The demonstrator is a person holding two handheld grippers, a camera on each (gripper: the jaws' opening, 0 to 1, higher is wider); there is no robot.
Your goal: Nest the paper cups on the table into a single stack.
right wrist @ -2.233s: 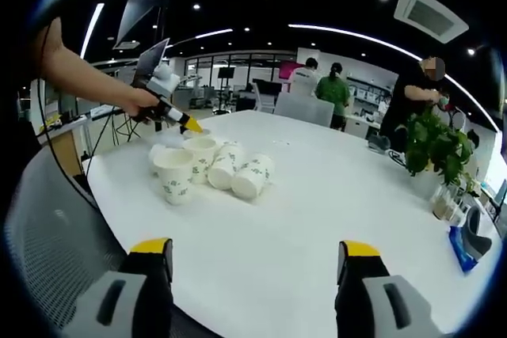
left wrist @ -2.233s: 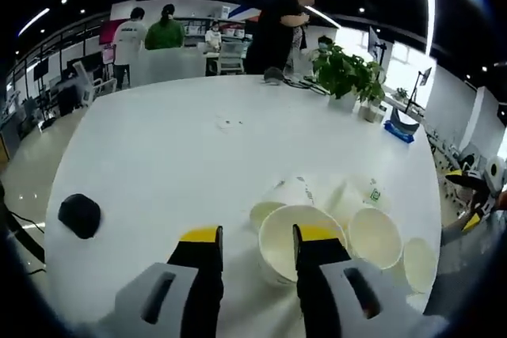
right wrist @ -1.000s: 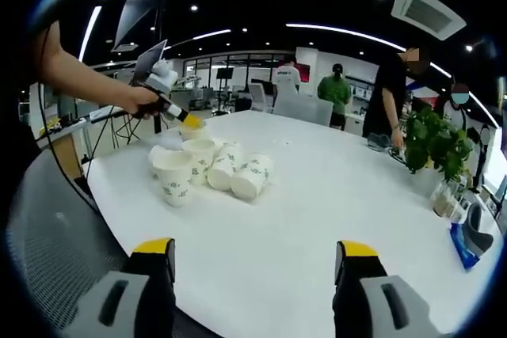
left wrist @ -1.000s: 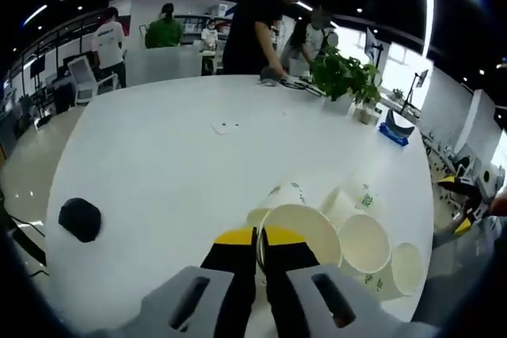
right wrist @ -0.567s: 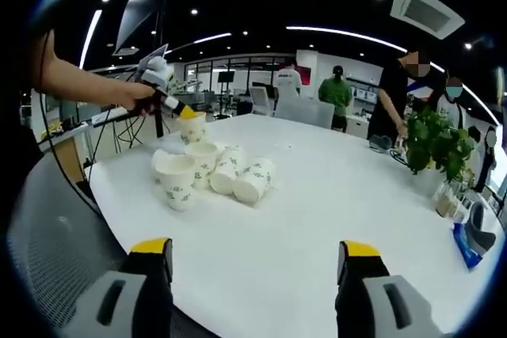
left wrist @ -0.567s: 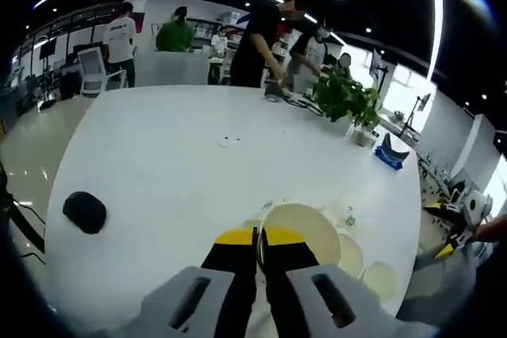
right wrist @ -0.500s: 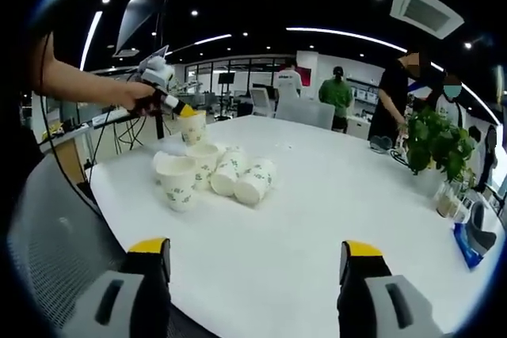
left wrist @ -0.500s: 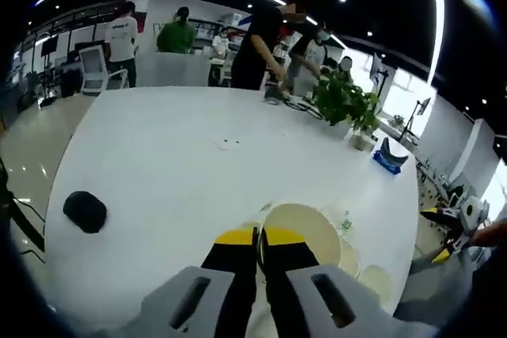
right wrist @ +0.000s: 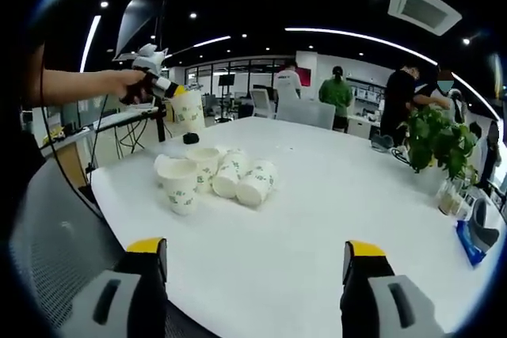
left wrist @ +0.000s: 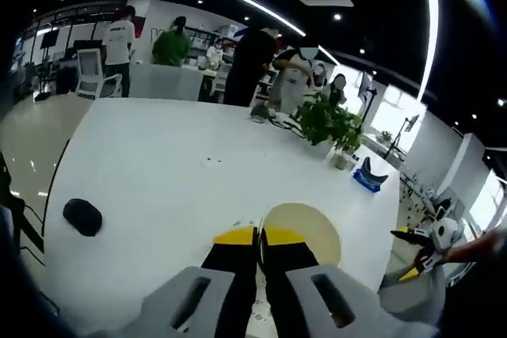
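Observation:
My left gripper [left wrist: 258, 237] is shut on the rim of a white paper cup [left wrist: 305, 231], with the cup's open mouth just right of the jaws. In the right gripper view that same cup [right wrist: 187, 108] hangs in the air above the table's far left, held by the left gripper [right wrist: 158, 82] in a person's hand. Below it, several white cups with green print sit clustered on the white table [right wrist: 333, 203]: one upright cup [right wrist: 180, 185] in front, another upright cup [right wrist: 204, 161] behind, and two lying cups [right wrist: 244, 177] on their sides. My right gripper [right wrist: 255, 249] stands open near the table's front edge, nothing between its jaws.
A black mouse-like object [left wrist: 82, 216] lies on the table's left. A potted plant [right wrist: 434, 144] and a blue item [right wrist: 475, 235] stand at the far right side. A grey mesh chair [right wrist: 47, 235] is by the table's left edge. People stand beyond the far end.
The left gripper, shut on the cup's rim, has raised the cup off the table and clear of the cluster. The right gripper has stayed open and nearly still.

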